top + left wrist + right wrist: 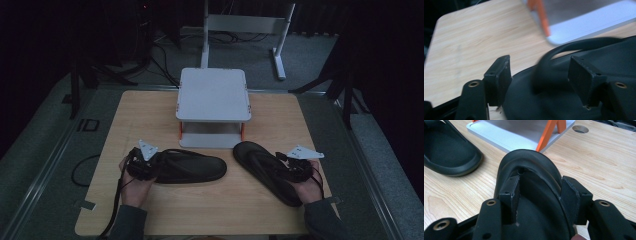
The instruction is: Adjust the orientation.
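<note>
Dimly lit, the left gripper (pixel 151 167) gapes over one blurred black sandal (pixel 192 167) while the right gripper (pixel 289 167) clasps another sandal (pixel 260 167), its heel hidden.

L sandal (pixel 564 100) blurred, cut off at frame btm.

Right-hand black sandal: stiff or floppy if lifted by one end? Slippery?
The right sandal looks like thick moulded foam with a thin toe strap, so probably light and somewhat bendy. Its matte surface likely grips well. Lying flat on the table, it should slide, not roll.
</note>
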Available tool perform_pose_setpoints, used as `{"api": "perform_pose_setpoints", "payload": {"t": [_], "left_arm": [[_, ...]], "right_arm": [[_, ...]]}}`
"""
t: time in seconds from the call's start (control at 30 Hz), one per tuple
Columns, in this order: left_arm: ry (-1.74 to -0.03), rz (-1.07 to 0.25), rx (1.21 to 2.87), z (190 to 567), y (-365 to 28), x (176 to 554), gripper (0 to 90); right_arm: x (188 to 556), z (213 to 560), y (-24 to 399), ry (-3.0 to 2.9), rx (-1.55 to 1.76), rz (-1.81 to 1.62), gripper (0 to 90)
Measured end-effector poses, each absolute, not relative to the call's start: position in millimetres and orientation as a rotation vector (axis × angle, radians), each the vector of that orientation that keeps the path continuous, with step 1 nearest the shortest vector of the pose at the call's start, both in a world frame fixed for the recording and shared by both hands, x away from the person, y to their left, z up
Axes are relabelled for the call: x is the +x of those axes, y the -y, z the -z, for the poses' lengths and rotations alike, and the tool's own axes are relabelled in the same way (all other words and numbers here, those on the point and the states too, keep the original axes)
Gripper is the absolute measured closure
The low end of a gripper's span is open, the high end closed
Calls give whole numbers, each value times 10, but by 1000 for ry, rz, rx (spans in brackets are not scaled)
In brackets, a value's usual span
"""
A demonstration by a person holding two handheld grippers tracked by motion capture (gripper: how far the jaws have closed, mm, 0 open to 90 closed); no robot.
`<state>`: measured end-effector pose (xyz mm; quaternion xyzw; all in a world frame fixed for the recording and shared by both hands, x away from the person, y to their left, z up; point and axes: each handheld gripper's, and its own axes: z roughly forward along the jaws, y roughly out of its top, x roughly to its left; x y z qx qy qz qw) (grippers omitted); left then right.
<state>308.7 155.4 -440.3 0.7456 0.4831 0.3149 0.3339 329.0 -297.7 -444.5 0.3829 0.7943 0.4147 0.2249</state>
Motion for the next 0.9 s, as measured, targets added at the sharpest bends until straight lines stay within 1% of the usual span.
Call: {"api": "perform_pose_setpoints", "payload": {"t": [0.07, 0.23, 0.53, 0.63, 0.7, 0.9], "left_arm": [[-1201, -795, 1964, 4392, -1412, 3064, 345], [-1073, -664, 2003, 4419, -1027, 3035, 391], [-949, -486, 2098, 4631, -426, 3036, 427], [-943, -415, 2123, 4706, -325, 3027, 431], [-948, -390, 2134, 4755, -291, 3009, 434], [-950, -347, 2113, 4811, -365, 2872, 435]], "right_arm": [[3290, 4449, 2967, -2192, 1051, -1146, 494], [3284, 4457, 2968, -2190, 1056, -1149, 494], [3262, 4460, 3013, -2176, 1069, -1162, 489], [3264, 4465, 3020, -2175, 1068, -1163, 488], [3262, 4466, 3018, -2176, 1066, -1164, 486], [3258, 4464, 3016, -2175, 1069, -1167, 486]]}}
